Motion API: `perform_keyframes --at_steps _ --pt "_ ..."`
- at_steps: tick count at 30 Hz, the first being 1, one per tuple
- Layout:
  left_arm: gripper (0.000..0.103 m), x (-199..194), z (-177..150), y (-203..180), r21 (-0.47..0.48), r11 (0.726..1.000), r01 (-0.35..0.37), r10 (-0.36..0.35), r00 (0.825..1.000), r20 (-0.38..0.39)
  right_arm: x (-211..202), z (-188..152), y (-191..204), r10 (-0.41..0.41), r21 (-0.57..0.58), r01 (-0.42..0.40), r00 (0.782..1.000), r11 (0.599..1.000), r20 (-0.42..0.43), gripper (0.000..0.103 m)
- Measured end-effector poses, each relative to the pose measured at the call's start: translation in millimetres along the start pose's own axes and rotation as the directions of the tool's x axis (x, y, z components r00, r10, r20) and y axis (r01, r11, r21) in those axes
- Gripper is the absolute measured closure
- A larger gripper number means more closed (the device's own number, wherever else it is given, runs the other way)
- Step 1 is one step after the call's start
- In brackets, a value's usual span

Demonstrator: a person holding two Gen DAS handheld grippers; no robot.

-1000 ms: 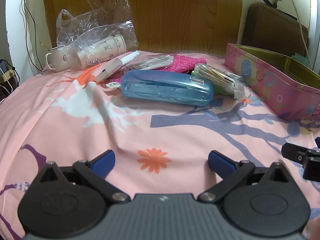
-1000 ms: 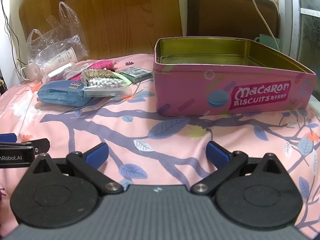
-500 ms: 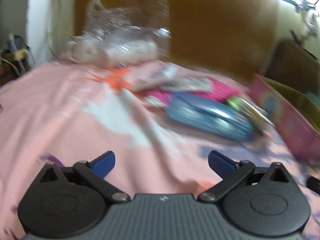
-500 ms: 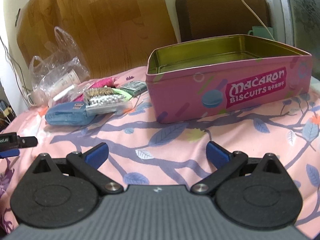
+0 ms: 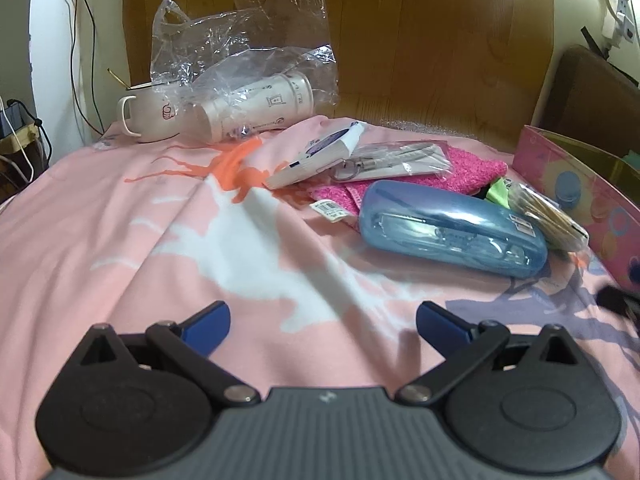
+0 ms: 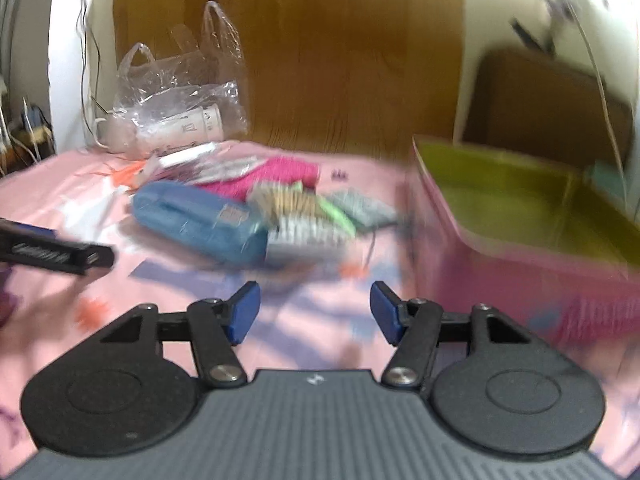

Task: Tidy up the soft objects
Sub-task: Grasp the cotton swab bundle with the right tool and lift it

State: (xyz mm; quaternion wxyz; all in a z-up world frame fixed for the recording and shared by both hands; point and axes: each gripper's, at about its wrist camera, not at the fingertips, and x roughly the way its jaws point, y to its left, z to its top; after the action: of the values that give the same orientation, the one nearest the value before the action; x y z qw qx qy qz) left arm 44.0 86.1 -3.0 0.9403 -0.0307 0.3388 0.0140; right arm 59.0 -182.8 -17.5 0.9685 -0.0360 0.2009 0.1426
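A heap of small things lies on the pink bedsheet (image 5: 120, 240): a blue plastic case (image 5: 448, 228), a magenta fuzzy cloth (image 5: 452, 172) under a clear packet (image 5: 396, 156), a bag of cotton swabs (image 5: 548, 216) and a white tube (image 5: 316, 156). The open pink biscuit tin (image 5: 580, 196) stands to their right; in the blurred right wrist view it is the tin (image 6: 520, 240) beside the blue case (image 6: 196, 220). My left gripper (image 5: 320, 326) is open and empty, short of the heap. My right gripper (image 6: 314, 312) is open and empty, jaws narrower.
A clear plastic bag (image 5: 240, 48) holding a white bottle (image 5: 256, 108) and a white mug (image 5: 148, 116) sit at the back left against a wooden board (image 5: 420, 40). A brown cushion (image 5: 592, 92) stands behind the tin. Cables hang on the left wall.
My left gripper has swung left and steadied, so the heap now sits to its right. My right gripper has turned left toward the heap and its jaws have narrowed.
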Motion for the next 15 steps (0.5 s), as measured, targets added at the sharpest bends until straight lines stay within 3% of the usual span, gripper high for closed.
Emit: perform_keyframes --at_steps 4,5,6,7,10,15 --pt "0.001 -1.1 -1.0 2.6 -0.008 1.0 0.014 -0.014 1.0 0.005 32.0 19.1 12.3 -0.016 -0.094 0.017 1.0 0.995 0.014 0.039" --pt "0.001 -1.0 -0.9 3.2 -0.008 1.0 0.017 -0.017 1.0 0.005 36.7 19.4 14.4 -0.02 -0.119 0.022 1.0 0.993 0.016 0.043" --pt "0.001 -2.1 -1.3 3.3 -0.008 1.0 0.019 -0.019 1.0 0.006 40.7 18.9 14.8 -0.021 -0.136 0.023 1.0 0.99 0.015 0.067" --pt "0.001 -2.0 -1.2 4.0 -0.01 1.0 0.022 -0.022 1.0 0.007 41.5 17.0 14.2 -0.019 -0.143 0.019 1.0 0.989 0.002 0.078" --pt "0.001 -2.9 -1.1 5.8 -0.017 0.999 0.031 -0.031 0.999 0.012 27.3 7.9 7.7 -0.021 -0.113 0.022 1.0 0.993 0.009 0.078" --pt "0.003 -4.1 -1.3 5.3 -0.015 0.999 0.036 -0.036 0.999 0.012 -33.9 -27.1 0.3 -0.022 -0.204 0.023 1.0 0.979 0.011 0.079"
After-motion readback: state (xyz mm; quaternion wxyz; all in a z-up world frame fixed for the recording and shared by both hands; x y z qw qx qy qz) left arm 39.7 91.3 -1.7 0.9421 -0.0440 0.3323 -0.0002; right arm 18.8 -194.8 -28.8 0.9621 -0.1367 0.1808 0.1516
